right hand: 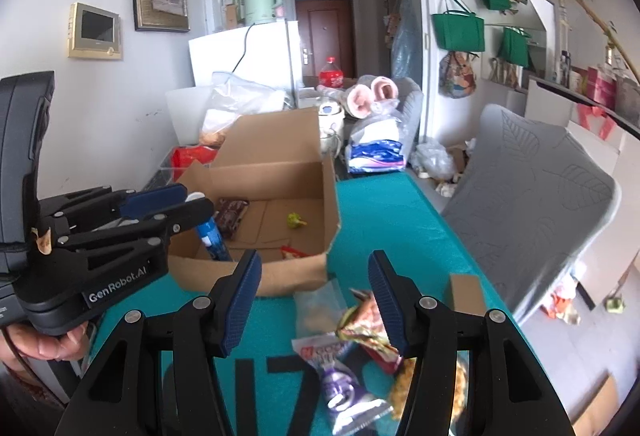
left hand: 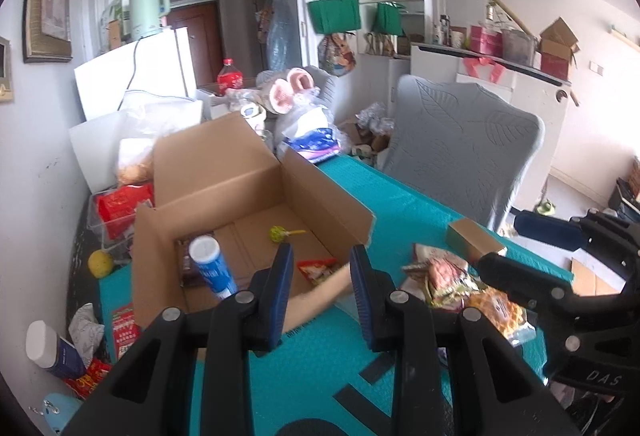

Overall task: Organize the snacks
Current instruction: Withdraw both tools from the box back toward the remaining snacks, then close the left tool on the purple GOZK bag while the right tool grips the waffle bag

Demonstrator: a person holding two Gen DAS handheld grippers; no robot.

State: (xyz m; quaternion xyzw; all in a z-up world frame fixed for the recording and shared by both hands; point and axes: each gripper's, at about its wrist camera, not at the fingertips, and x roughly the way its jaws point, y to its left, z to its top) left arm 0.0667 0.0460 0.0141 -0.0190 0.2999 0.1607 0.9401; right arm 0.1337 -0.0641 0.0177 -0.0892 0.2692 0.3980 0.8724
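Hovering by the cardboard box (left hand: 328, 196), left gripper (left hand: 320, 276) has closed empty jaws, right gripper (right hand: 316, 296) parted empty ones.

One open cardboard box (right hand: 280, 172) stands on the teal table cover (right hand: 384, 212), and four things show inside it: one blue-and-white tube (left hand: 212, 268), one dark brown packet (right hand: 231, 213), one green lollipop (left hand: 277, 233) and one red snack packet (left hand: 318, 270). Beside the box lie one small tan carton (right hand: 466, 294) and a loose heap of snack packets (right hand: 360, 348), about five, though their overlap leaves the count unsure. Three green tote bags (right hand: 458, 26) hang on the far wall, and one red-capped cola bottle (right hand: 331, 74) stands behind the box.
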